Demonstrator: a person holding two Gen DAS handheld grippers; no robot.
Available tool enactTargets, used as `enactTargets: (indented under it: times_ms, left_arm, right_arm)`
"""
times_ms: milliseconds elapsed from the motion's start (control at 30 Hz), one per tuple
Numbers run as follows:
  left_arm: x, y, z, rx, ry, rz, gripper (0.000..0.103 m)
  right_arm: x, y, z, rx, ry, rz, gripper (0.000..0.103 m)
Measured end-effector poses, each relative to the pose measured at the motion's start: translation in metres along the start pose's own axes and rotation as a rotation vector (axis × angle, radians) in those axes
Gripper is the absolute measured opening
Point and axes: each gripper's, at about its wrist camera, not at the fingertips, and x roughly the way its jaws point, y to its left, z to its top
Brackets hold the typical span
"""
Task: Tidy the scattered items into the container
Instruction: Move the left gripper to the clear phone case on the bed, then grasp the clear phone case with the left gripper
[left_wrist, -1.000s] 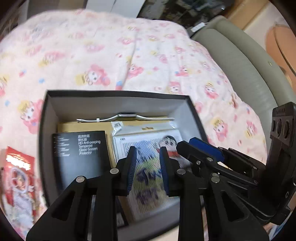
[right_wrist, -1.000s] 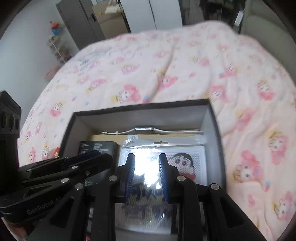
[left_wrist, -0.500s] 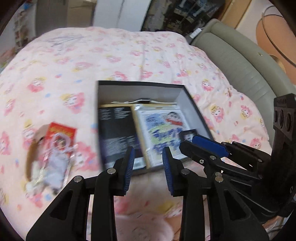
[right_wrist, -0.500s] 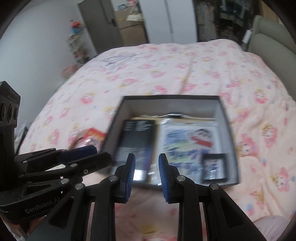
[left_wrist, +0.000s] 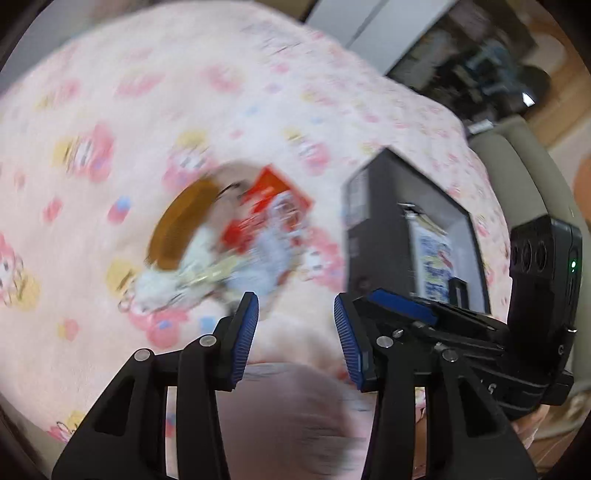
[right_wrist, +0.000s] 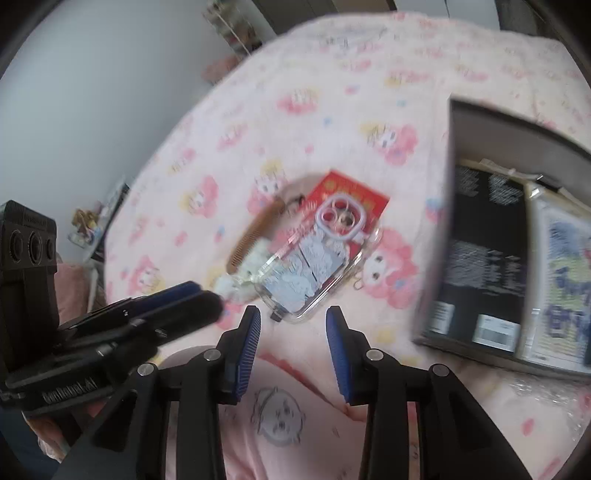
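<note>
A dark open box (right_wrist: 452, 221) lies on the pink bedspread at the right, holding a black packet (right_wrist: 480, 254) and a cartoon-print packet (right_wrist: 561, 266); it also shows in the left wrist view (left_wrist: 373, 229). Left of it lies a small pile: a clear phone case (right_wrist: 317, 266) on a red packet (right_wrist: 351, 192), a brown comb (right_wrist: 255, 236) and a white fluffy charm (right_wrist: 236, 284). The pile is blurred in the left wrist view (left_wrist: 255, 236). My right gripper (right_wrist: 293, 328) is open and empty, just short of the phone case. My left gripper (left_wrist: 295, 321) is open and empty, near the pile.
The pink cartoon bedspread (right_wrist: 332, 92) covers the whole surface. A grey padded headboard (left_wrist: 524, 162) runs along the right. A person's pink-clothed lap (right_wrist: 280, 413) sits below the grippers. Shelves and furniture stand beyond the bed.
Both grippers have swung left, away from the box and toward the pile of loose items. Both jaws have opened wider. The box has shifted to the right of both views.
</note>
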Motion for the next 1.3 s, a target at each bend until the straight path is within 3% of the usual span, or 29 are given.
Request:
enactTargets:
  times_ms: [200,267,433,467,500,667,867,1033,1133,1300]
  left_arm:
    - [0.053,0.052,0.010,-0.088,0.132,-0.054,0.042]
    - [0.070,0.060,0.015,-0.098,0.185,-0.112,0.039]
    - [0.097,0.067,0.025,-0.099,0.246,-0.169,0.038]
    - [0.101,0.066,0.025,-0.088,0.259,-0.171,0.020]
    - [0.104,0.065,0.026,-0.079,0.266,-0.163,0.021]
    - [0.093,0.069,0.022,-0.090,0.208,-0.174,0.016]
    - [0.050,0.093,0.011,-0.098,0.122,-0.183,0.015]
    - [0.030,0.112,0.011,-0.129,0.069,-0.081,0.019]
    - [0.034,0.118,0.005,-0.162,0.084,-0.092,0.025]
    - [0.052,0.121,-0.014,-0.207,0.111,-0.138,0.026]
  right_arm:
    - [0.048,-0.009,0.013,0.018,0.091,-0.034,0.033]
    - [0.055,-0.008,0.013,0.011,0.092,-0.048,0.033]
    - [0.062,-0.009,0.018,-0.012,0.088,-0.048,0.033]
    - [0.062,-0.009,0.021,-0.014,0.087,-0.047,0.033]
    - [0.061,-0.008,0.023,-0.013,0.083,-0.047,0.033]
    - [0.062,-0.006,0.028,-0.008,0.069,-0.048,0.033]
    - [0.058,-0.004,0.035,-0.027,0.052,-0.054,0.033]
    - [0.070,0.002,0.051,-0.054,0.024,-0.059,0.038]
    - [0.083,0.003,0.065,-0.069,0.016,-0.068,0.038]
    - [0.096,0.011,0.086,-0.115,-0.011,-0.059,0.038]
